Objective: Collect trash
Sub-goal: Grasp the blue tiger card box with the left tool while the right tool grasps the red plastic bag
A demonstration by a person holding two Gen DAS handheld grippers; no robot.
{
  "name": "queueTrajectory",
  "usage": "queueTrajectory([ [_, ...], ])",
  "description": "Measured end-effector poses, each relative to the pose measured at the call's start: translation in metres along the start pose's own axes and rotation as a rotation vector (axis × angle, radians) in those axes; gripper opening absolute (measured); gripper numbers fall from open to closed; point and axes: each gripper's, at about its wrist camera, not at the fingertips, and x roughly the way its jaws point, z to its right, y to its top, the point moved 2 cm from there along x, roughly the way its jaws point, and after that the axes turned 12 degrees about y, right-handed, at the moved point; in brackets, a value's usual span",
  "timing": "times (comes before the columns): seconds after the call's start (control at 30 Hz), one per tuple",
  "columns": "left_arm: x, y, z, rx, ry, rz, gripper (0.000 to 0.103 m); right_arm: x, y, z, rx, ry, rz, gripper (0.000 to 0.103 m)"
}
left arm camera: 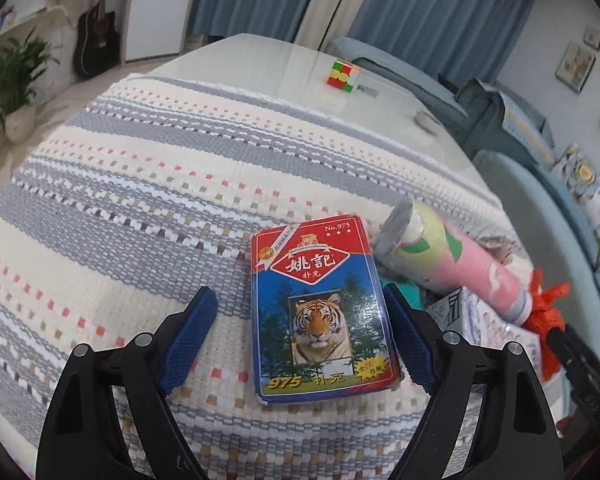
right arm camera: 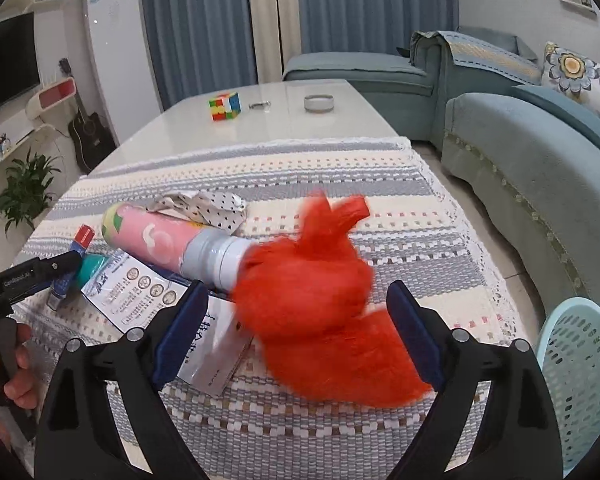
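A red-and-blue playing-card box (left arm camera: 320, 312) with a tiger picture lies on the woven cloth between the fingers of my open left gripper (left arm camera: 296, 316); its right pad touches the box edge, the left pad stands apart. A pink and green tube (left arm camera: 456, 264) lies just right of the box, also in the right wrist view (right arm camera: 172, 246). A crumpled orange-red plastic bag (right arm camera: 320, 300) sits between the fingers of my open right gripper (right arm camera: 294, 312); it is blurred. White printed packets (right arm camera: 140, 284) lie under the tube. A dotted cloth scrap (right arm camera: 212, 208) lies behind it.
A light blue mesh basket (right arm camera: 580, 376) stands off the table's right edge. A colour cube (right arm camera: 224, 106), a small metal item (right arm camera: 260, 105) and a glass ashtray (right arm camera: 319, 103) sit at the table's far end. Blue sofas (right arm camera: 520, 168) line the right side.
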Motion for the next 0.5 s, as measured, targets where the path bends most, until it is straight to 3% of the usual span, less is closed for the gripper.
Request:
queueTrajectory([
  [0.1,0.006,0.000,0.004,0.006,-0.001,-0.005,0.080,0.003,0.000,0.006,0.033,-0.010,-0.017,0.086],
  [0.17,0.008,0.000,0.003,0.004,-0.002,-0.006,0.077,0.006,0.000,0.012,0.060,-0.009,-0.035,0.075],
  [0.2,0.007,-0.001,0.003,0.001,-0.001,-0.004,0.072,0.007,-0.001,0.013,0.064,-0.004,-0.041,0.065],
  [0.27,0.005,-0.004,0.002,0.001,-0.011,-0.001,0.059,0.007,-0.001,0.013,0.060,-0.008,-0.043,0.059],
  [0.37,0.004,-0.006,0.004,0.012,-0.016,0.007,0.058,0.004,-0.001,0.007,0.028,-0.016,-0.023,0.051],
  [0.5,-0.011,-0.009,0.009,0.035,-0.017,0.084,0.058,-0.009,-0.002,0.004,0.014,-0.029,0.039,0.047],
])
